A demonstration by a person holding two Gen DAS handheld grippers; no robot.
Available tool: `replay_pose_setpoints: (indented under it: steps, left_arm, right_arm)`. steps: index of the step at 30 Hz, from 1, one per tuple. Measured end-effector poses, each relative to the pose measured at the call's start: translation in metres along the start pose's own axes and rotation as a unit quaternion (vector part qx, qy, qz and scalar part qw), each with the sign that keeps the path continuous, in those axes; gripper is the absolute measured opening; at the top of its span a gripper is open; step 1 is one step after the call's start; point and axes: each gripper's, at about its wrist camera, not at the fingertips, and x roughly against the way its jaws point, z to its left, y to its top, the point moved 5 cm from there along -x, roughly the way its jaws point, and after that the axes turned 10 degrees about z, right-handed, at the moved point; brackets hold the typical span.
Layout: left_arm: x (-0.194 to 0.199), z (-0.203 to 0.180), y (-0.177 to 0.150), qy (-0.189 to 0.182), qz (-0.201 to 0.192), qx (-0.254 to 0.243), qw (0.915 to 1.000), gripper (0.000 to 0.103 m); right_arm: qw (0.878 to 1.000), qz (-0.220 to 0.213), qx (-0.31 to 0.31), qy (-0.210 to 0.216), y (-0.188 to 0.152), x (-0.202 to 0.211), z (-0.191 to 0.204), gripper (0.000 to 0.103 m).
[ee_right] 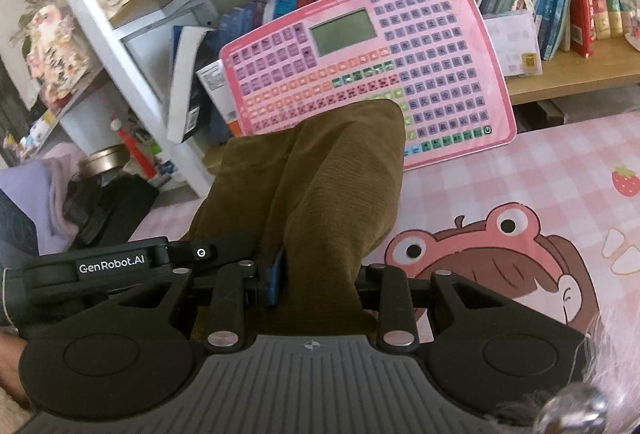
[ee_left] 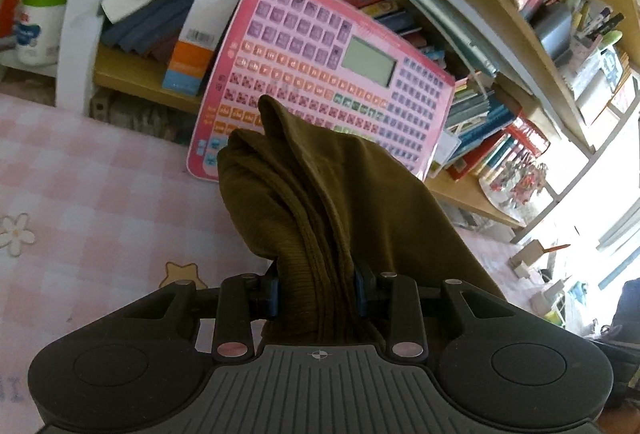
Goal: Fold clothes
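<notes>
The left claw is clamped on a thick bunch of the olive ribbed garment, which rises ahead of the pads and drapes off to its right. The right claw is likewise clamped on the same cloth, which stands up straight ahead of it. Beyond both lies the pink checked counter, then a pink keyboard toy leaning on the bookshelf. My reading: the garment hangs between two equally near claws, and wants lowering onto the counter ahead.

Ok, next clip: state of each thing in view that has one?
Left hand-held gripper: shut on brown garment.
Right hand-held gripper: shut on brown garment.
Brown garment: bunched, lifted off the pink mat.
Pink learning tablet: propped against the shelf, screen blank.
</notes>
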Motion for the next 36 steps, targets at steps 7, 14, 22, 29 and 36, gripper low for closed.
replay_pose_setpoints:
  steps: [7, 14, 22, 29, 36]
  left_arm:
    - [-0.032, 0.018, -0.017, 0.017, 0.038, 0.035, 0.9985, 0.035]
    - [-0.039, 0.019, -0.009, 0.009, 0.036, 0.073, 0.9966, 0.035]
    - [-0.024, 0.013, -0.011, 0.038, 0.032, 0.058, 0.9971, 0.045]
    - [0.029, -0.019, -0.036, 0.09, -0.02, -0.007, 0.9957, 0.059]
    - [0.065, -0.046, -0.079, 0.152, -0.025, -0.028, 0.9877, 0.077]
  right_arm:
    - [0.99, 0.058, -0.128, 0.018, -0.019, -0.036, -0.041, 0.032]
    - [0.987, 0.052, -0.149, 0.018, -0.014, -0.042, -0.047, 0.032]
    - [0.99, 0.054, -0.129, -0.013, -0.01, -0.036, -0.046, 0.048]
    - [0.997, 0.027, -0.059, -0.049, -0.022, 0.012, -0.021, 0.068]
    - [0.99, -0.018, 0.054, -0.128, -0.055, 0.058, 0.006, 0.083]
